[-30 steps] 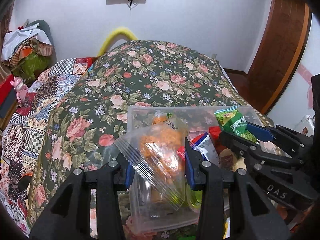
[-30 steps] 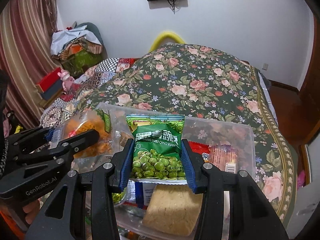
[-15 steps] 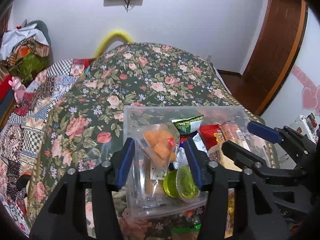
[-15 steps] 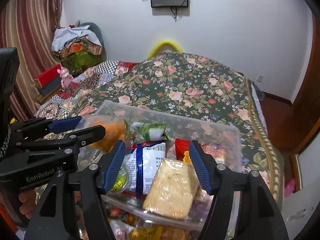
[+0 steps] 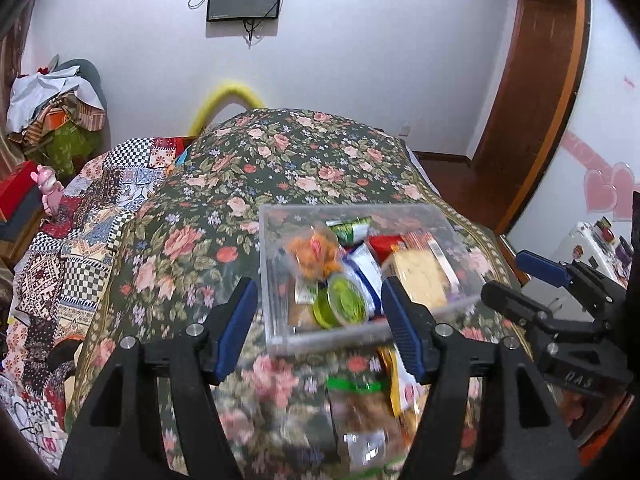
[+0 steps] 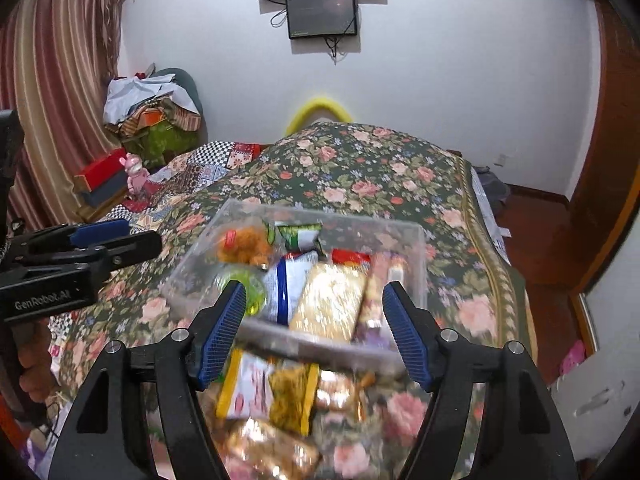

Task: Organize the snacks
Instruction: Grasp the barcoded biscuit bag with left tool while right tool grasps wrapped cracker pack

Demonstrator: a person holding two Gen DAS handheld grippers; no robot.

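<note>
- The left hand-held gripper [image 5: 320, 322] and right hand-held gripper [image 6: 314, 330] both hung with fingers spread apart and empty, probably ready for another packet.
- The clear box [image 5: 276, 280] sat on the floral bed [image 5: 304, 160], collecting snacks; loose packets [image 6: 272, 392] lay just before it.
- "GenRobot.AI" was legible on the left unit.
</note>
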